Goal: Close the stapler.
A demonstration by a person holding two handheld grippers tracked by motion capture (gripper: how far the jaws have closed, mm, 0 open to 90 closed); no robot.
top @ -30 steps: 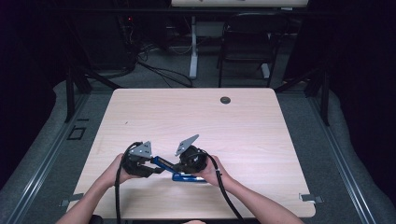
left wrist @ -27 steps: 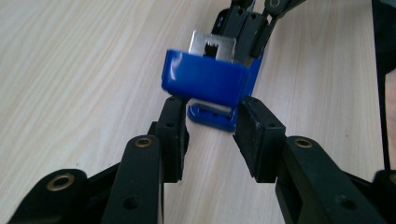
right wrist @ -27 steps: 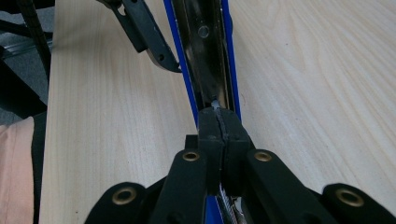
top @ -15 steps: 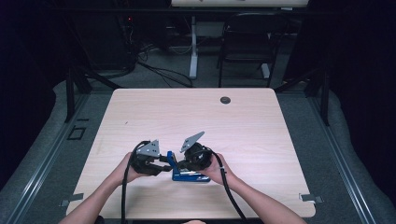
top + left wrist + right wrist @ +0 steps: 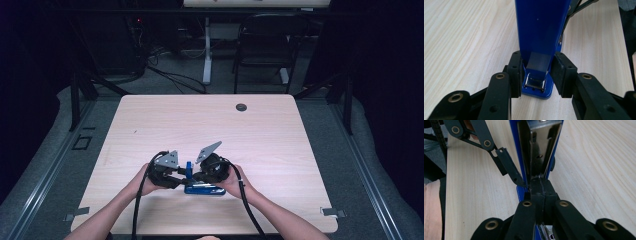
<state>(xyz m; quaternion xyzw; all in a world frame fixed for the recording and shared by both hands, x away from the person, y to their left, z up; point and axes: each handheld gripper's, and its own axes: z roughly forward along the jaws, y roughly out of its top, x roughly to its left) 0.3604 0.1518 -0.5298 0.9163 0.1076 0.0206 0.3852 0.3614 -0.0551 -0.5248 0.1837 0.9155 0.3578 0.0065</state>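
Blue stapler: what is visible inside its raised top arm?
In the blue stapler, a shiny metal channel shows; staples cannot be made out. The right gripper fingers cover its lower end.

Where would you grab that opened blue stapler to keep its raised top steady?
Grip the blue stapler across the raised top's narrow sides near the hinge, coming in level along the table from its end. The flat parallel sides suit two pads, as the left gripper straddles it there.

No readable text, label, brand, number or sign anywhere: none on the blue stapler (image 5: 541, 30), none on the table (image 5: 280, 135), none on either gripper's jaws.
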